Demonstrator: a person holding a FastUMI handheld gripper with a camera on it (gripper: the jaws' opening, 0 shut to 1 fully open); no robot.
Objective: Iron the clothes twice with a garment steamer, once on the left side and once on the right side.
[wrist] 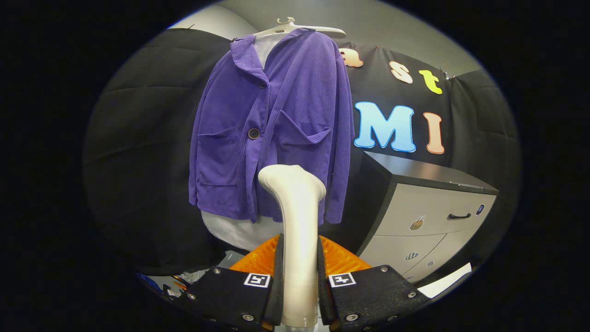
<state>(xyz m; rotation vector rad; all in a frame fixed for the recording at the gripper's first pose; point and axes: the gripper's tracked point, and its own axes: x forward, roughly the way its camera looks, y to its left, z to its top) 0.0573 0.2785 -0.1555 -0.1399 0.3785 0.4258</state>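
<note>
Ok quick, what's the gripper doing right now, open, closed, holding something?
Gripper: shut on the garment steamer, both fingers pressed against its handle, with the steamer head up in front of the purple jacket.

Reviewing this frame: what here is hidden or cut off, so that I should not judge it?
- Garment steamer: its head faces away, so the steam plate is unseen; the gripper, shut on its handle, covers the lower handle.
- Purple jacket: the steamer head hides part of its lower front; whether they touch cannot be told.
- White garment under the jacket: mostly covered.
- Cabinet stickers: too small.
</note>
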